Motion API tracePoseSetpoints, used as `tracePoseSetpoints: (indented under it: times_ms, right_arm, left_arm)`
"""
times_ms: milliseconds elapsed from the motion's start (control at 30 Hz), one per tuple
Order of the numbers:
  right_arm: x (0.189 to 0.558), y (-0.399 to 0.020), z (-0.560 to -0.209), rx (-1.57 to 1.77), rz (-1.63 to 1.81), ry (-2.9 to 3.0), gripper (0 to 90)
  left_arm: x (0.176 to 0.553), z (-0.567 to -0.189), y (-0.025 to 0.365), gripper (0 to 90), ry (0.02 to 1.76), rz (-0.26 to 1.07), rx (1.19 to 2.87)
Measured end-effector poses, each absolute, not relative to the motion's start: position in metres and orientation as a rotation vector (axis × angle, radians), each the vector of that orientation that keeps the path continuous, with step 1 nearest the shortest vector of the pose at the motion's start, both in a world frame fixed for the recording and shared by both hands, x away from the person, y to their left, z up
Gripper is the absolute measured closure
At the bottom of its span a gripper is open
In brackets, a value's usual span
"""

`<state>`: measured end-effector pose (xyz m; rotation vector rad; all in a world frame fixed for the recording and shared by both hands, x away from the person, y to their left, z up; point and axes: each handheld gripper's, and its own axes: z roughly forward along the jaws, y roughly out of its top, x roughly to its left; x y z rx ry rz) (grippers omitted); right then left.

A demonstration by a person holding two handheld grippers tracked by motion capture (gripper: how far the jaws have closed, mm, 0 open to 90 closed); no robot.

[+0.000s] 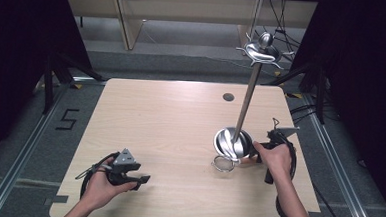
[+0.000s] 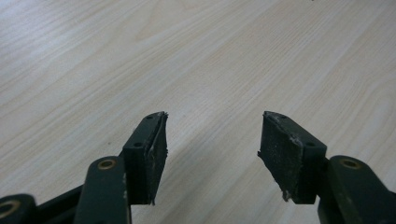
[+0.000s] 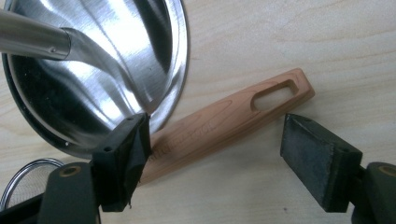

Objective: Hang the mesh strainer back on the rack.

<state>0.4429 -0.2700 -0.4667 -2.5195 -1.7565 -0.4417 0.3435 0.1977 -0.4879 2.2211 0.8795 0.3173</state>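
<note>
Pale wood table (image 1: 169,137): right gripper (image 3: 215,154) jaws apart astride strainer's stiff, light wooden handle (image 3: 224,123), best gripped mid-shaft; left gripper (image 2: 212,149) gapes, empty.

stand (image 1: 234,143) right on table (image 1: 170,122) | strainer (image 1: 224,163) just before it

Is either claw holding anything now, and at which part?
Nothing is held. The left claw is open over the bare wooden table. The right claw is open around the strainer's light wooden handle, not gripping.
</note>
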Motion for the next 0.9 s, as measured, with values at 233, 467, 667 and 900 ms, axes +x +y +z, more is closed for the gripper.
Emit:
tracePoseSetpoints:
  times_ms: [233,467,667,900]
  right_arm:
    - [0.448,-0.264,-0.469,-2.485,-0.404,-1.795,23.4]
    - [0.451,-0.254,-0.472,-2.504,-0.335,-1.829,31.3]
    - [0.447,-0.254,-0.471,-2.383,-0.209,-2.037,50.4]
    - [0.445,-0.261,-0.469,-2.194,-0.174,-2.267,66.6]
  left_arm:
    - [0.344,-0.488,0.198,40.8,0.877,0.316,2.224]
    - [0.342,-0.488,0.198,40.9,0.889,0.295,2.214]
    - [0.343,-0.488,0.198,40.9,0.886,0.309,2.217]
    - [0.343,-0.488,0.198,40.9,0.880,0.305,2.223]
